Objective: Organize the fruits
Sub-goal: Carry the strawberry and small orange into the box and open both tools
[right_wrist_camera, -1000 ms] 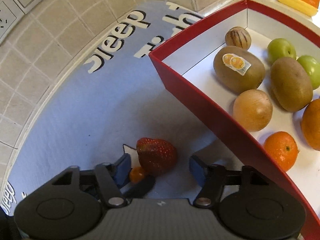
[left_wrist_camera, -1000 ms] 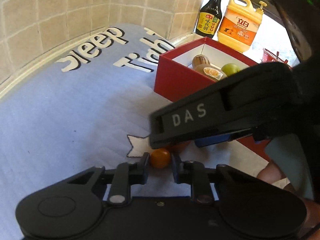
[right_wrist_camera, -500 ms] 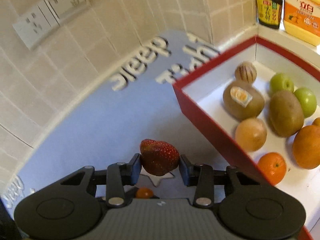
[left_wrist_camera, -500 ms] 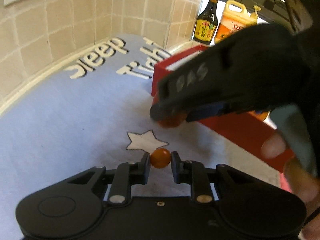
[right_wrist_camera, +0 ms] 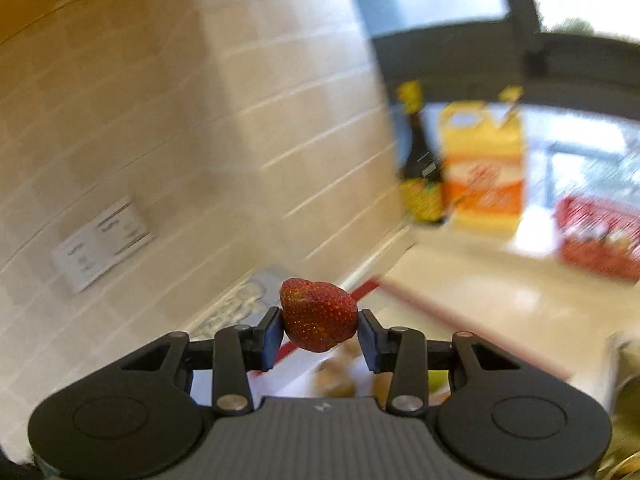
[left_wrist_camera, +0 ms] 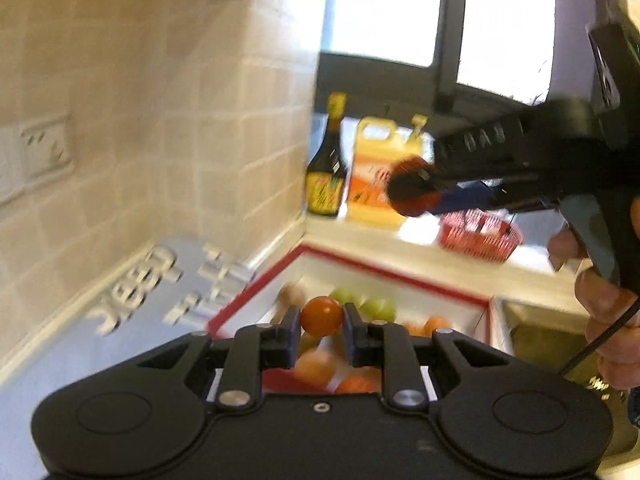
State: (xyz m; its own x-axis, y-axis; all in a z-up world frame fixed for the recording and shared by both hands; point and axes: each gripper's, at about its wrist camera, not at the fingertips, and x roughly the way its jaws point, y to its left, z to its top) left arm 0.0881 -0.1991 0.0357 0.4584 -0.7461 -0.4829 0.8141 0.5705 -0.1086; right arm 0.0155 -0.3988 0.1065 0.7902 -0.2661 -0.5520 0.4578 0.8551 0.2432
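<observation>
My left gripper [left_wrist_camera: 321, 320] is shut on a small orange cherry tomato [left_wrist_camera: 321, 315] and holds it above the near edge of the red fruit box [left_wrist_camera: 256, 294]. The box holds green, orange and brown fruits, blurred here. My right gripper [right_wrist_camera: 319, 318] is shut on a red strawberry [right_wrist_camera: 319, 314], raised high in the air. In the left wrist view the right gripper [left_wrist_camera: 416, 192] with the strawberry [left_wrist_camera: 412, 190] hangs at the upper right, above the box. The box's red rim [right_wrist_camera: 424, 304] shows below the strawberry in the right wrist view.
A dark sauce bottle [left_wrist_camera: 326, 168] and a yellow detergent jug [left_wrist_camera: 380, 172] stand on the counter behind the box, by the window. A red basket [left_wrist_camera: 480, 234] sits to their right. A tiled wall with a socket [right_wrist_camera: 102, 242] is at left. The blue "Sleep Tight" mat [left_wrist_camera: 140, 300] lies below.
Both grippers have lifted off the mat with their fruit and swung up and toward the red box. Both views now look at the wall and window.
</observation>
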